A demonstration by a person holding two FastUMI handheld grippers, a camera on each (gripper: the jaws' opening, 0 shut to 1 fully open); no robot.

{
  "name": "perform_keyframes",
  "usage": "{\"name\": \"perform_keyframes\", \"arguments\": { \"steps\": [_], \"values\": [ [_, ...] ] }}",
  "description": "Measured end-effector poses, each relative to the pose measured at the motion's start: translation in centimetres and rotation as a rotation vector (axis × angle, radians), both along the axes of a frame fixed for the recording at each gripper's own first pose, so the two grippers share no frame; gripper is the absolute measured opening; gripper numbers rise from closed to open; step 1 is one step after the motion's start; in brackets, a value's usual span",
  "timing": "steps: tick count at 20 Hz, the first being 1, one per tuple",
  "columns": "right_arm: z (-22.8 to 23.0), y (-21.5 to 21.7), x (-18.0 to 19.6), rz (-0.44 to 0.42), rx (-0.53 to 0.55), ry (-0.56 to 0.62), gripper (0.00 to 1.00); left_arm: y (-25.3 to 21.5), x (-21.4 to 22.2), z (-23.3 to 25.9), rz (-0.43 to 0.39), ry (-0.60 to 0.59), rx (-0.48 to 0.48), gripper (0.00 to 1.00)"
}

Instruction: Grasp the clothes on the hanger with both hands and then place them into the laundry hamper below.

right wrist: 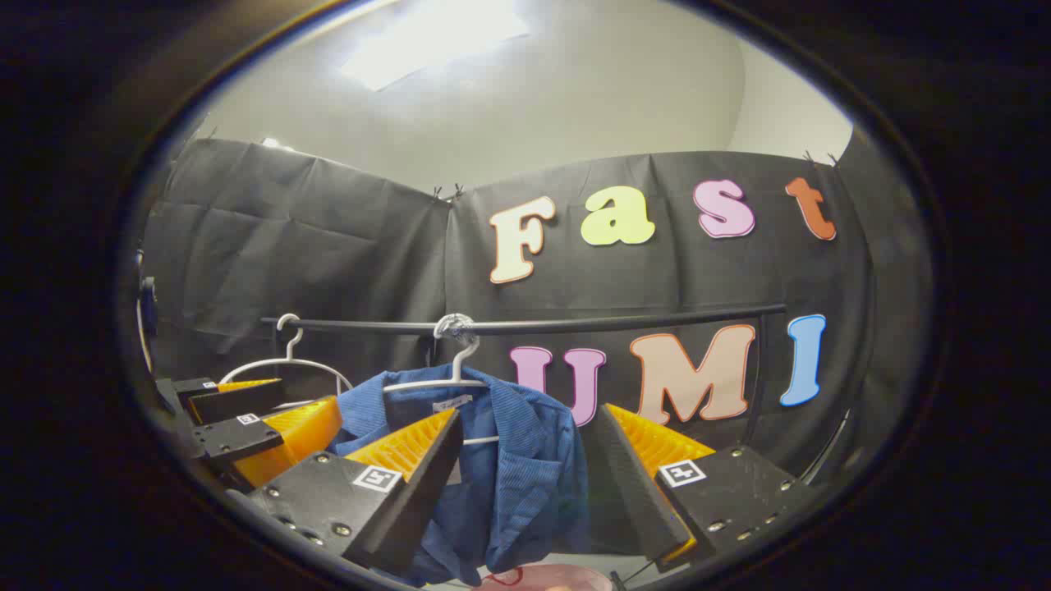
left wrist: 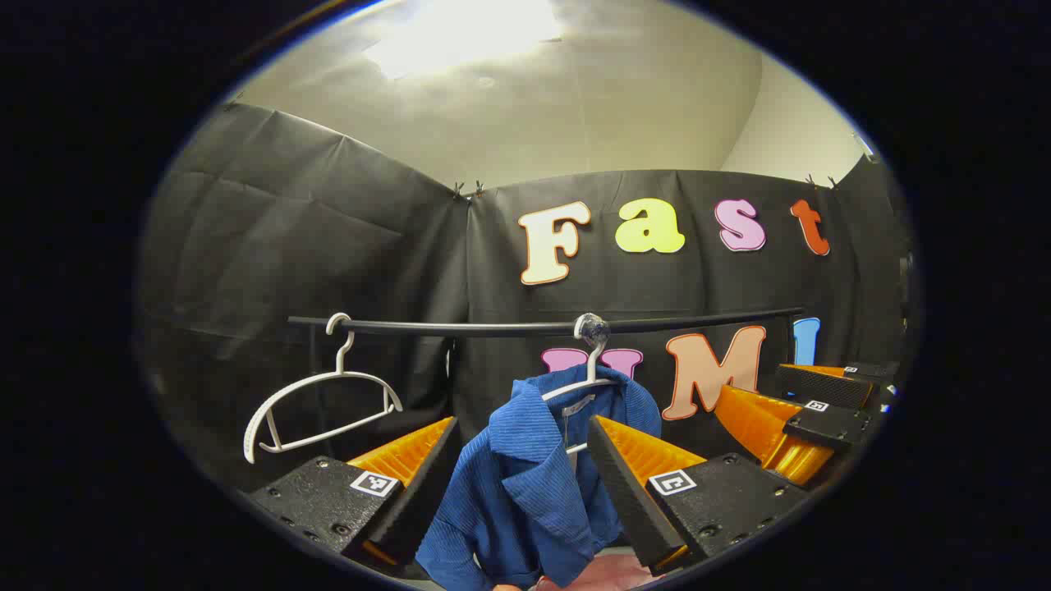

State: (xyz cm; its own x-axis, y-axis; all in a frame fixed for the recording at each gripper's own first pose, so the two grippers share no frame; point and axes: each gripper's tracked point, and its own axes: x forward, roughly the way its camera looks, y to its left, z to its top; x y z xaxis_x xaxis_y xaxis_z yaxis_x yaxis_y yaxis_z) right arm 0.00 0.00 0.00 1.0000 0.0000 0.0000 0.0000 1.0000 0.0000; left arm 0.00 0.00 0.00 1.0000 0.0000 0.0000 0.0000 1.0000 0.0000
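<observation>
Two grippers, the left gripper [left wrist: 521, 460] and the right gripper [right wrist: 525, 460], stand with jaws spread wide and empty either side of the blue shirt [left wrist: 525, 484], hung on its white hanger [right wrist: 456, 379] from the rail [left wrist: 525, 328] (apparently readied for a two-sided grasp).

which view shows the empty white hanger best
The left gripper view: the empty white hanger hangs whole on the rail, apart from the blue jacket. In the right gripper view the other claw covers its lower part, leaving the hook and top arc.
</observation>
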Motion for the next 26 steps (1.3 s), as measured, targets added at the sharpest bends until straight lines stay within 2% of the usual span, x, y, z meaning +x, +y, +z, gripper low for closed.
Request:
{"name": "perform_keyframes", "arguments": {
  "steps": [4, 5, 8, 12, 14, 15, 16, 17, 20, 23, 26],
  "values": [
    [0.2, 0.4, -0.6, -0.014, -0.017, 0.003, 0.98, -0.5, -0.4, 0.1, -0.05, 0.01, 0.004, 0.95],
    [0.1, 0.4, -0.7, -0.02, -0.021, 0.005, 1.0, -0.7, -0.6, 0.1, -0.062, 0.009, 0.006, 0.93],
    [0.2, 0.6, -0.8, -0.026, -0.025, 0.008, 0.98, -1.1, -1.3, 0.4, -0.093, 0.011, 0.009, 0.93],
    [0.2, 0.7, -1.3, -0.039, -0.026, 0.009, 0.98, -1.3, -1.6, 0.4, -0.118, 0.016, 0.005, 0.94],
    [0.0, 0.8, -1.5, -0.044, -0.027, 0.015, 0.94, -1.3, -1.8, 0.1, -0.122, 0.023, 0.004, 0.95],
    [0.0, 0.8, -1.5, -0.048, -0.029, 0.019, 0.98, -1.2, -1.8, -0.1, -0.118, 0.026, 0.003, 0.95],
    [-0.1, 0.9, -1.6, -0.049, -0.031, 0.023, 0.94, -1.1, -1.6, -0.2, -0.112, 0.026, 0.002, 0.93],
    [-0.1, 0.9, -1.6, -0.052, -0.032, 0.028, 0.98, -1.0, -1.2, -0.5, -0.102, 0.029, 0.004, 0.95],
    [0.0, 1.0, -1.7, -0.055, -0.031, 0.037, 0.98, -0.5, -0.3, -2.0, -0.061, 0.048, -0.003, 0.93],
    [-0.2, 0.9, -1.8, -0.058, -0.045, 0.057, 0.98, -0.4, 0.9, -4.4, -0.027, 0.079, -0.008, 0.95],
    [-0.3, 0.6, -1.6, -0.09, -0.064, 0.062, 0.98, -0.9, 2.2, -6.7, -0.009, 0.115, -0.016, 0.93]
  ]
}}
